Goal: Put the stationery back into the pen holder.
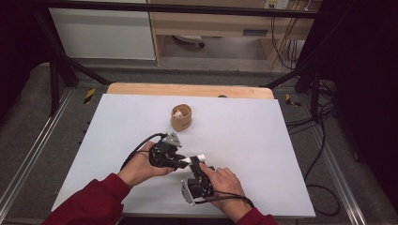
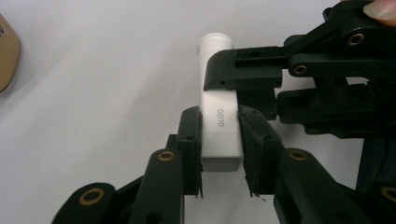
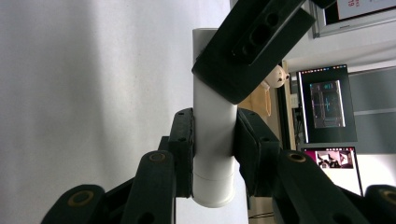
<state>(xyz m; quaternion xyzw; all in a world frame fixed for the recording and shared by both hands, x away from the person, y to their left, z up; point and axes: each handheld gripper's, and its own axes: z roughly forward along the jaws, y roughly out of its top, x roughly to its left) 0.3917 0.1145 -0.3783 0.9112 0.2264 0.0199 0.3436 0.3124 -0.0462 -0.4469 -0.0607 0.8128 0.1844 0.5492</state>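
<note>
A white glue stick (image 1: 195,158) marked GLOO hangs just above the white table (image 1: 263,140), held from both ends. My left gripper (image 1: 179,161) is shut on its flat labelled end (image 2: 219,140), in the left gripper view (image 2: 220,119). My right gripper (image 1: 199,169) is shut on the round part of the stick (image 3: 205,51), its pads pressing both sides in the right gripper view (image 3: 214,123). One of its jaws crosses the stick near the round cap (image 2: 215,45). A left jaw reaches over the stick's far end in the right gripper view. Both hands wear red sleeves.
A tan round cup (image 1: 181,117) with a small white thing inside stands on the table beyond the grippers. A wooden edge (image 1: 187,89) runs along the back. Cables (image 1: 324,140) lie on the floor to the right. Monitors (image 3: 327,98) stand past the table.
</note>
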